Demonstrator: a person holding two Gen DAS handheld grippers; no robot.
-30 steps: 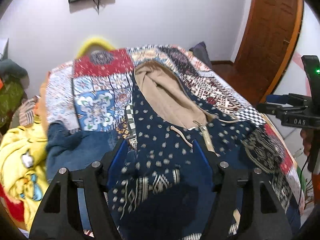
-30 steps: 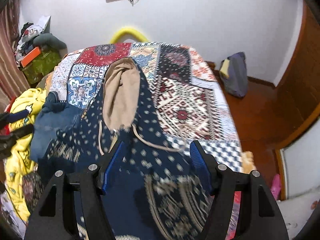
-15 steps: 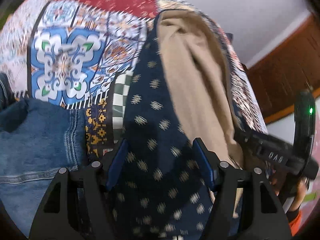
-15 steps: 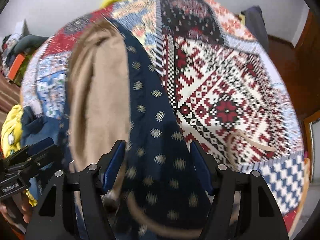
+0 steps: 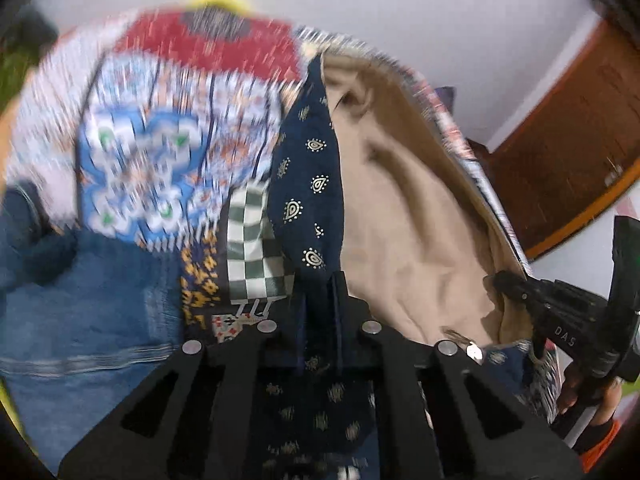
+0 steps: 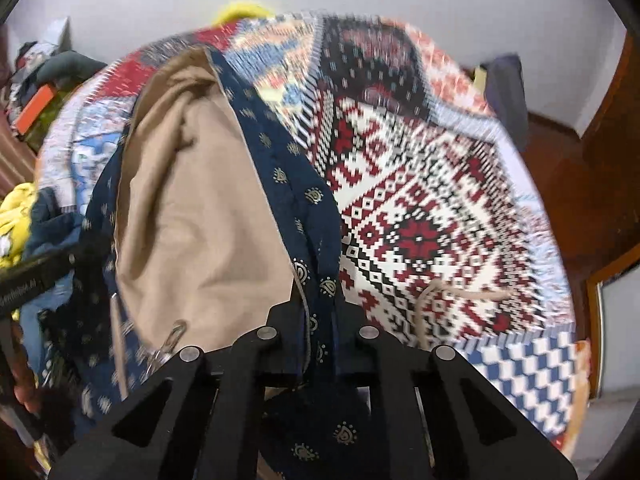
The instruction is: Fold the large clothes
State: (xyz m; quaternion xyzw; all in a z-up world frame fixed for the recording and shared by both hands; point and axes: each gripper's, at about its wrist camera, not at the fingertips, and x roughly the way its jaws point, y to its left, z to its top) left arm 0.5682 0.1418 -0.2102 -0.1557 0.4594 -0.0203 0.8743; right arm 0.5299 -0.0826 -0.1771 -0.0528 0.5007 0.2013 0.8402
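A navy hoodie with small gold paisley marks (image 5: pixel 308 184) and a beige hood lining (image 5: pixel 408 208) lies on a patchwork bedspread (image 5: pixel 160 152). My left gripper (image 5: pixel 320 280) is shut on the hood's left navy edge. My right gripper (image 6: pixel 318 296) is shut on the hood's right navy edge (image 6: pixel 296 184); the beige lining (image 6: pixel 200 208) spreads between them. The right gripper also shows in the left wrist view (image 5: pixel 560 320), and the left one at the left edge of the right wrist view (image 6: pixel 28 280). A beige drawstring (image 6: pixel 460 294) lies on the bedspread (image 6: pixel 420 200).
Blue jeans (image 5: pixel 80 300) lie left of the hoodie. Yellow clothing (image 6: pixel 16 216) is heaped at the bed's left side. A brown wooden door (image 5: pixel 568 152) stands at the right, and a dark bag (image 6: pixel 504 92) sits on the floor by the wall.
Both grippers were open above the hoodie's chest a second ago. They moved forward to the hood and have closed on its two navy edges.
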